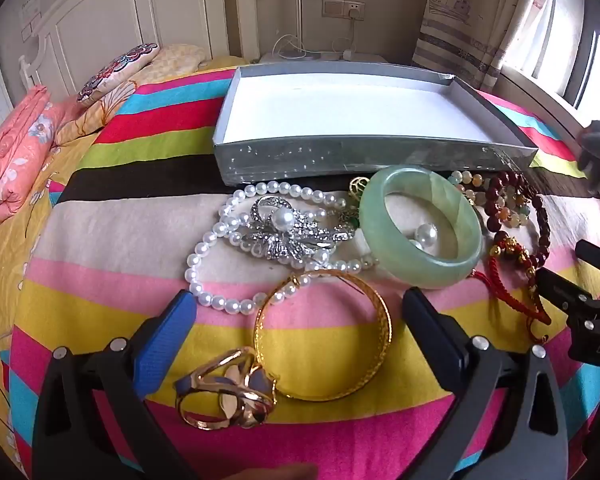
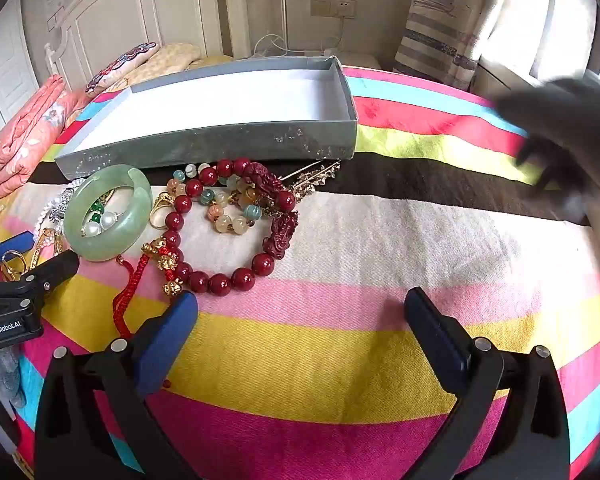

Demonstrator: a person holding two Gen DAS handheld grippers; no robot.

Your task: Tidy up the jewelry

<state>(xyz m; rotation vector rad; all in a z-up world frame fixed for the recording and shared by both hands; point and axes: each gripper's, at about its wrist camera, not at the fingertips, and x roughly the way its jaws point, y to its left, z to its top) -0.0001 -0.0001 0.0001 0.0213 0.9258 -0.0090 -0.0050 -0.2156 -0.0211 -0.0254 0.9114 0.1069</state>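
Observation:
A pile of jewelry lies on a striped bedspread in front of an empty grey box (image 1: 340, 156) (image 2: 220, 144) with a white inside. My left gripper (image 1: 300, 312) is open, its fingers on either side of a gold bangle (image 1: 386, 328). A gold ring (image 1: 220, 404) sits by its left finger. Beyond are a pearl necklace (image 1: 192, 272), a silver brooch (image 1: 284, 236) and a jade bangle (image 1: 412, 256) (image 2: 100, 248). My right gripper (image 2: 304, 312) is open over bare bedspread, its left finger just short of a red bead bracelet (image 2: 220, 282).
A pastel bead bracelet (image 2: 224, 208) and a red cord with gold charms (image 2: 164, 256) lie inside the red bracelet. A blurred grey furry shape (image 2: 560, 140) hovers at the right. Folded pink bedding (image 1: 12, 160) and pillows lie at the left, near the headboard.

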